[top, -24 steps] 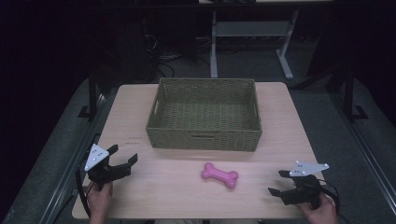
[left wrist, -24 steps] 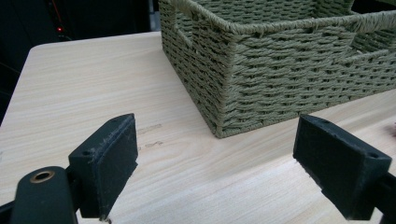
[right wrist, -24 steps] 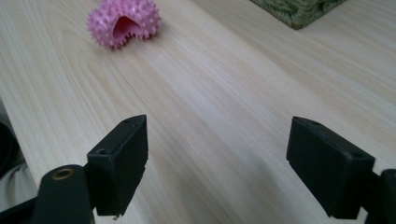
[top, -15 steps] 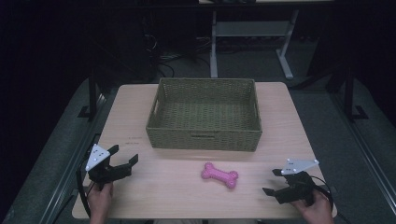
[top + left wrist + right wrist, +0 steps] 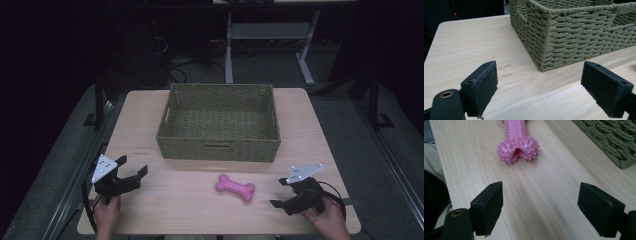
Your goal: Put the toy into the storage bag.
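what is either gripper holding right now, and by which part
Nothing is held. The right gripper is open, its jaws short of the pink bone toy on the table. The left gripper is open too, facing the woven basket.

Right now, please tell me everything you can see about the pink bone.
The bone is a pink toy, rubbery in look, covered in small spikes, with a narrow ribbed shaft and two-lobed knobs at each end. It lies flat on the table, in front of the basket and apart from it. Nothing holds it: the right tool points at its near end, jaws open, short of it.
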`<state>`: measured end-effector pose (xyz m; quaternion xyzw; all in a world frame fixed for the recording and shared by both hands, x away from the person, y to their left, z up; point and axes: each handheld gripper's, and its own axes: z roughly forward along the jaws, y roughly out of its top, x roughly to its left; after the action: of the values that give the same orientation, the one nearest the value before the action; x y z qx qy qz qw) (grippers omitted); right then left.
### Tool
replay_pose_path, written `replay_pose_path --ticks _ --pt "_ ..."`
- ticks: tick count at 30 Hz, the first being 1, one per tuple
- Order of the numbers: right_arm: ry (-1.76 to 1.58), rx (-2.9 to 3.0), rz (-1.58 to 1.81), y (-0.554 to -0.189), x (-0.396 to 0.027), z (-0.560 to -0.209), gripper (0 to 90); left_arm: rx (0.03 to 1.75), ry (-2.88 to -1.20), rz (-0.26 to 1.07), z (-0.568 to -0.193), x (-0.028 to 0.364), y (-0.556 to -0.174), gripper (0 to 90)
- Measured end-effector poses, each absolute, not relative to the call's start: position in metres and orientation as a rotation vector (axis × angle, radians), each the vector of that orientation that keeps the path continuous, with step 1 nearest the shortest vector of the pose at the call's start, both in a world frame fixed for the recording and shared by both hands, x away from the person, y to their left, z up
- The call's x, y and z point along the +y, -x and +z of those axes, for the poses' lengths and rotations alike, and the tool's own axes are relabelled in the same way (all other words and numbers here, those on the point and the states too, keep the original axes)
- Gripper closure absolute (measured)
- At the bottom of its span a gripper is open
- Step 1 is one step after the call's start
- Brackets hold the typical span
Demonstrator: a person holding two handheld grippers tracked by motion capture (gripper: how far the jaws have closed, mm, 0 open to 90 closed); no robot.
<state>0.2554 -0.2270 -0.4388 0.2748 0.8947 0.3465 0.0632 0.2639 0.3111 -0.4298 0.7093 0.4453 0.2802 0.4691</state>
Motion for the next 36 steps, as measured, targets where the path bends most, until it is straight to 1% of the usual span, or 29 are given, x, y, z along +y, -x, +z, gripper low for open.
replay_pose_path --ticks 26,34,36 --pt "-0.623 2.838 0.953 -0.278 -0.161 -0.426 21.7 1.092 -1.741 0.686 -0.431 0.312 -0.265 13.3" --pt "-0.592 2.875 0.919 -0.288 -0.144 -0.425 23.5 1.094 -1.736 0.683 -0.431 0.313 -0.265 13.3" --pt "-0.588 2.882 0.905 -0.290 -0.139 -0.425 25.8 1.093 -1.738 0.682 -0.431 0.313 -0.265 13.3"
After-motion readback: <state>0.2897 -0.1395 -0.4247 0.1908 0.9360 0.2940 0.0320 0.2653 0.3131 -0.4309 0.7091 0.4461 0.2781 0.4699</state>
